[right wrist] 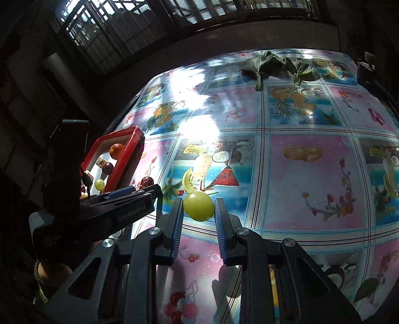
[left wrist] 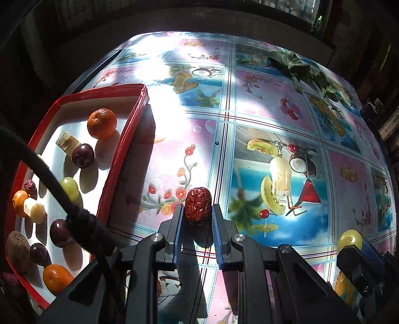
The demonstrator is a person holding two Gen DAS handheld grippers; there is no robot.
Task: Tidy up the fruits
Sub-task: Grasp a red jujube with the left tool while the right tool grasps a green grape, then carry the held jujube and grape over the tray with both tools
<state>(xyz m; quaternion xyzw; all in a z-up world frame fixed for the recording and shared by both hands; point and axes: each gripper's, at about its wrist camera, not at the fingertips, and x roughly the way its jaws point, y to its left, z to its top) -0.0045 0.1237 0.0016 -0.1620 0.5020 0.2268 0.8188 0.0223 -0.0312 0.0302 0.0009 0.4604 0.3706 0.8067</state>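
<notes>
My left gripper [left wrist: 198, 211] is shut on a wrinkled red jujube [left wrist: 198, 203], held just above the patterned tablecloth, right of the red tray [left wrist: 124, 139]. The tray holds tangerines [left wrist: 102, 123], dark plums [left wrist: 82, 155], a green grape [left wrist: 69, 186], pale chunks [left wrist: 66, 143] and a brown fruit [left wrist: 18, 250]. My right gripper [right wrist: 198, 211] is shut on a green grape [right wrist: 198, 205], lifted over the cloth. That grape [left wrist: 349, 240] also shows at the lower right of the left wrist view. The left gripper [right wrist: 139, 193] with the jujube [right wrist: 146, 182] appears left in the right wrist view, beside the tray [right wrist: 126, 159].
Green leaves [left wrist: 296, 65] lie at the far right of the table [left wrist: 261, 104], the same leaves [right wrist: 274, 66] at the far edge in the right wrist view. A black cable [left wrist: 49, 179] crosses over the tray. Dark walls and a barred window [right wrist: 149, 15] stand beyond the table.
</notes>
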